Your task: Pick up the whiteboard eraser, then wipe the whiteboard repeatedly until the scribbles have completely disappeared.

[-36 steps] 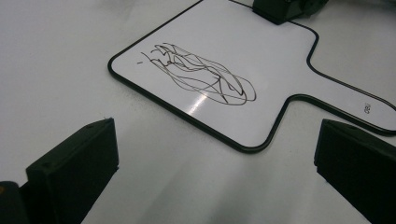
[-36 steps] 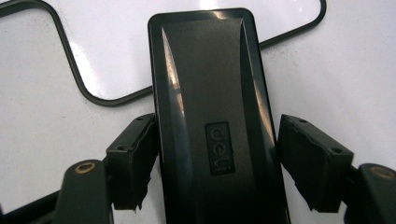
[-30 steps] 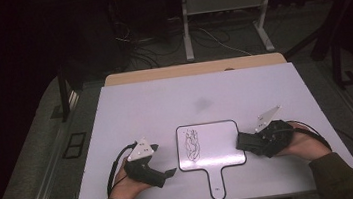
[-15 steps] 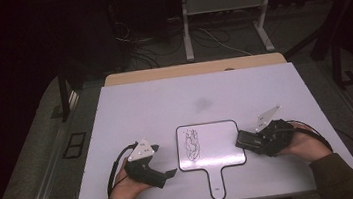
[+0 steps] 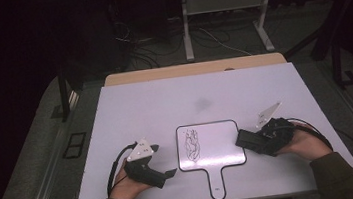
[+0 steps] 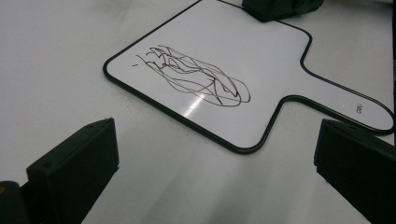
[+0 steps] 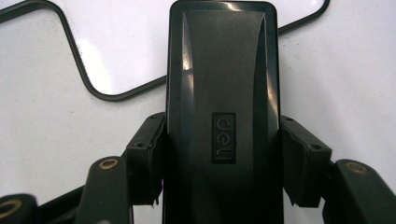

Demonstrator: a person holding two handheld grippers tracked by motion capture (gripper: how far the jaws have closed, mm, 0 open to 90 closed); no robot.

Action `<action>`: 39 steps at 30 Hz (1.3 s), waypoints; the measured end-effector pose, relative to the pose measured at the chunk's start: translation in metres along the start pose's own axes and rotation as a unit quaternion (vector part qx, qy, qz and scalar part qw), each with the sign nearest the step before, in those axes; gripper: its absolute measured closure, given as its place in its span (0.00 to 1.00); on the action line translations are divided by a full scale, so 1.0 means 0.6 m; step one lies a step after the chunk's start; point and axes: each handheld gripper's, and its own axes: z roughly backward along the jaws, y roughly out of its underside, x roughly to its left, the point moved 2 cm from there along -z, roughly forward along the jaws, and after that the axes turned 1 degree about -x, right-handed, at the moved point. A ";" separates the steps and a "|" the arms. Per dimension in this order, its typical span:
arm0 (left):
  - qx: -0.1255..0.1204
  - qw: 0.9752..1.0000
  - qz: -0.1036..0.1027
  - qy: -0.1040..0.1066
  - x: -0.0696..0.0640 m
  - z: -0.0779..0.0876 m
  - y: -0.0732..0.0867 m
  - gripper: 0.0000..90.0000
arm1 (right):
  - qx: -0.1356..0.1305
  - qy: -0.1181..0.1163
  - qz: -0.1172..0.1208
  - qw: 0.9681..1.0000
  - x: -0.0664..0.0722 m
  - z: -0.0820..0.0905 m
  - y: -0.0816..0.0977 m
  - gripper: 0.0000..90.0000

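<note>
My right tool [image 5: 250,141] grips a black eraser [image 7: 223,112] between its pads, its tip over the small whiteboard's [image 5: 220,145] 3 o'clock edge. The scribbled whiteboard lies flat on the white worktop [image 5: 165,106]. My left tool [image 5: 165,173] rests at its 8 o'clock, spread wide and holding nothing.

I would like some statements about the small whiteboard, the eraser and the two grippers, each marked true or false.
1. The right gripper is shut on a black eraser. True.
2. The handled whiteboard is wiped clean. False: a dark scribble is on its left half.
3. The left gripper is open and holds nothing. True.
4. The whiteboard's handle points toward the far edge of the table. False: it points toward the person's edge.
5. The eraser rests on the scribble. False: it is at the board's right edge, apart from the scribble.
</note>
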 end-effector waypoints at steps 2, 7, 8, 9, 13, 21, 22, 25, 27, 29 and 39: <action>0.002 1.000 -0.002 0.000 0.001 0.000 0.000 0.00 | -0.001 -0.002 -0.004 1.000 0.000 0.002 0.001 0.43; 0.002 1.000 -0.001 0.002 0.000 -0.001 0.000 0.00 | -0.008 0.002 -0.014 1.000 0.000 0.009 0.002 0.43; 0.002 1.000 -0.001 0.001 0.001 -0.001 0.000 0.00 | -0.011 0.004 -0.014 1.000 -0.001 0.011 0.003 0.43; 0.001 1.000 -0.001 0.001 0.001 -0.001 -0.001 0.00 | -0.013 0.003 -0.016 1.000 0.000 0.013 0.003 0.43; 0.005 1.000 -0.001 -0.002 0.001 -0.001 0.000 0.00 | -0.015 0.002 -0.022 1.000 0.000 0.015 0.003 0.43; 0.007 1.000 -0.005 0.001 -0.002 -0.003 -0.002 0.00 | -0.027 -0.006 -0.043 0.999 0.003 0.021 -0.001 0.43; 0.007 1.000 -0.006 0.001 -0.002 -0.002 -0.002 0.00 | -0.030 -0.005 -0.041 0.999 0.002 0.022 -0.003 0.43; 0.006 1.000 -0.005 0.002 -0.004 -0.003 -0.001 0.00 | -0.034 -0.002 -0.047 0.998 0.002 0.023 -0.007 0.43; 0.006 1.000 -0.005 0.004 -0.005 -0.003 -0.002 0.00 | -0.036 -0.001 -0.047 0.998 0.001 0.023 -0.011 0.43; 0.005 1.000 -0.003 0.006 -0.005 -0.004 -0.002 0.00 | -0.040 -0.005 -0.052 0.998 0.000 0.024 -0.018 0.43; 0.002 1.000 0.006 0.007 0.000 -0.003 -0.001 0.00 | -0.049 -0.007 -0.057 0.997 -0.006 0.024 -0.041 0.43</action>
